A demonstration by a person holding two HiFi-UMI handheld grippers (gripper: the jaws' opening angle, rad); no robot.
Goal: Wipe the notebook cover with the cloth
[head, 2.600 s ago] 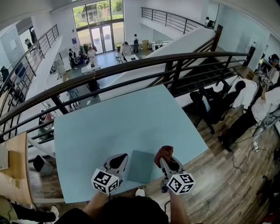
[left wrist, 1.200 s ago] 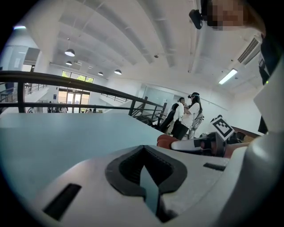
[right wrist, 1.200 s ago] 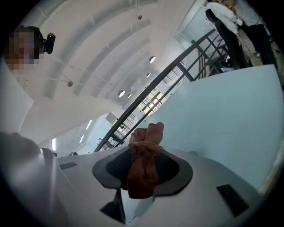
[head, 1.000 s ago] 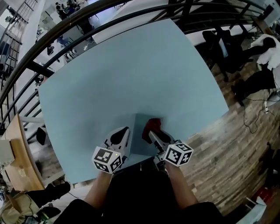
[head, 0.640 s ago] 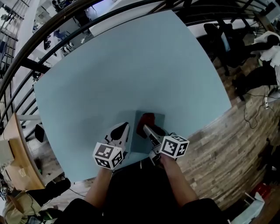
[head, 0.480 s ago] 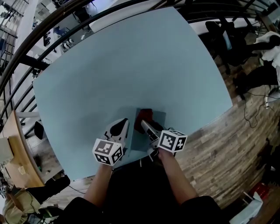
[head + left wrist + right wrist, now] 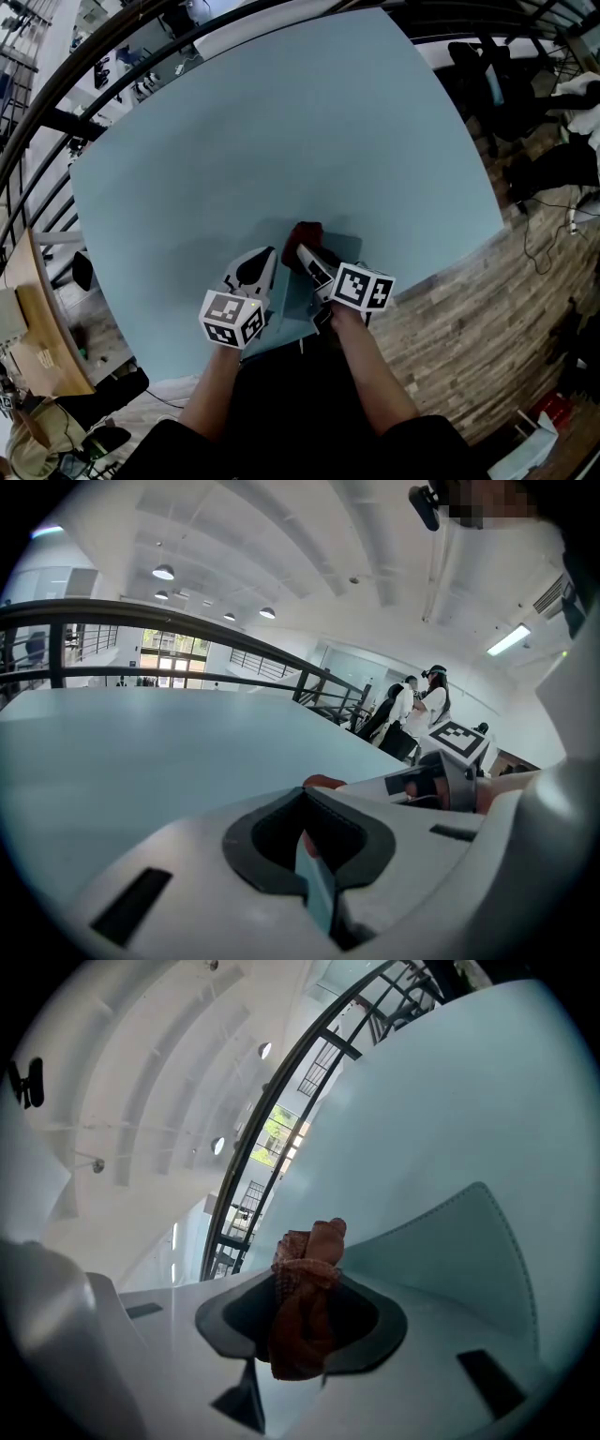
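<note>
A teal notebook [image 7: 291, 302] lies at the near edge of the pale blue table [image 7: 281, 141]. My left gripper [image 7: 266, 257] is shut on the notebook's thin left edge [image 7: 314, 883], which shows between its jaws [image 7: 305, 834]. My right gripper [image 7: 302, 249] is shut on a crumpled red cloth [image 7: 306, 231] and presses it on the far part of the cover. In the right gripper view the cloth [image 7: 302, 1302] bulges out of the jaws [image 7: 300, 1321] over the stitched cover [image 7: 450, 1251]. The cloth [image 7: 323, 782] and right gripper [image 7: 441, 782] also show in the left gripper view.
A dark railing [image 7: 56, 122] runs past the table's far and left sides, with a lower floor beyond. Wooden flooring [image 7: 469, 319] lies to the right, where people [image 7: 417, 700] stand. A wooden desk [image 7: 23, 328] is at the left.
The right gripper has slid the cloth leftward across the cover, closer to the left gripper. The left gripper has kept its hold on the notebook's edge.
</note>
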